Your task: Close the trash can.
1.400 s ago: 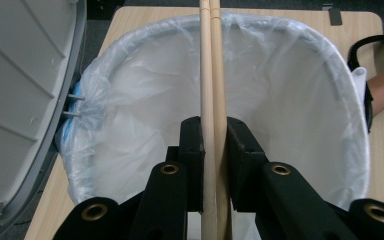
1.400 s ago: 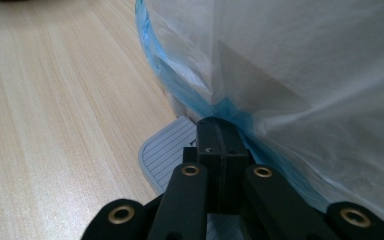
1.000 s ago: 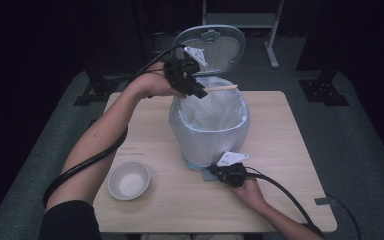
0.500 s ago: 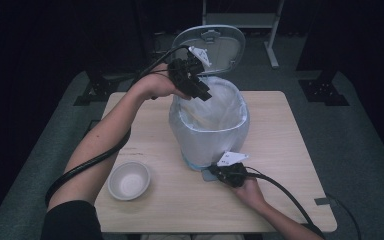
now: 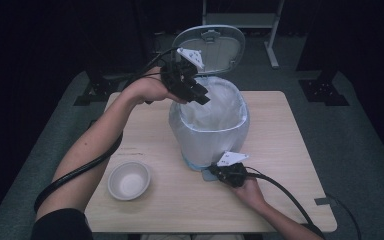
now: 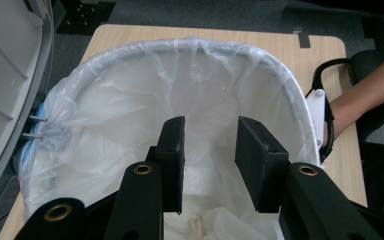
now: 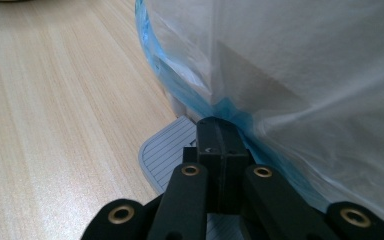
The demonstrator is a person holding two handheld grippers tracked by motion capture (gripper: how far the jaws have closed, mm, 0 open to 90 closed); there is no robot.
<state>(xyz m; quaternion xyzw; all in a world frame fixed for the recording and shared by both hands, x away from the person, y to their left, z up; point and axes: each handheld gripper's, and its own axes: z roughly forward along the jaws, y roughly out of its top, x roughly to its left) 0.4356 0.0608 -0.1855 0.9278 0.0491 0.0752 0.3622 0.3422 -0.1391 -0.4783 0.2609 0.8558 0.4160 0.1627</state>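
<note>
Black foam pads on the left gripper (image 6: 207,150) stand apart with nothing between them, poised over the open mouth of the white pedal bin lined with a translucent plastic bag (image 5: 211,131). Pale scraps lie at the bottom of the bag, directly below the gap. In the high view the left gripper (image 5: 194,91) hangs above the bin's rear-left rim, just in front of the raised grey lid (image 5: 211,46).

The right gripper (image 7: 220,150) has its jaws pressed together, tips down on the ribbed grey foot pedal (image 7: 165,152) at the bin's base; by all appearances this pressure holds the lid up. In the high view the right gripper (image 5: 226,172) sits low against the near side of the bin, on the light wooden counter (image 5: 290,165).

Risks, as judged from this position:
- If the right gripper slides off the pedal, the lid may drop onto the left gripper.
- A low withdrawal of the left gripper could snag the loose bag film and pull it off the rim.
- Heavy pedal pressure could shift the light bin along the counter.

Clearances: open counter lies to the right of the bin and in front of it. The small white round bowl (image 5: 128,180) stands well apart, near the front-left edge. The left gripper has free room upward and toward the person.
</note>
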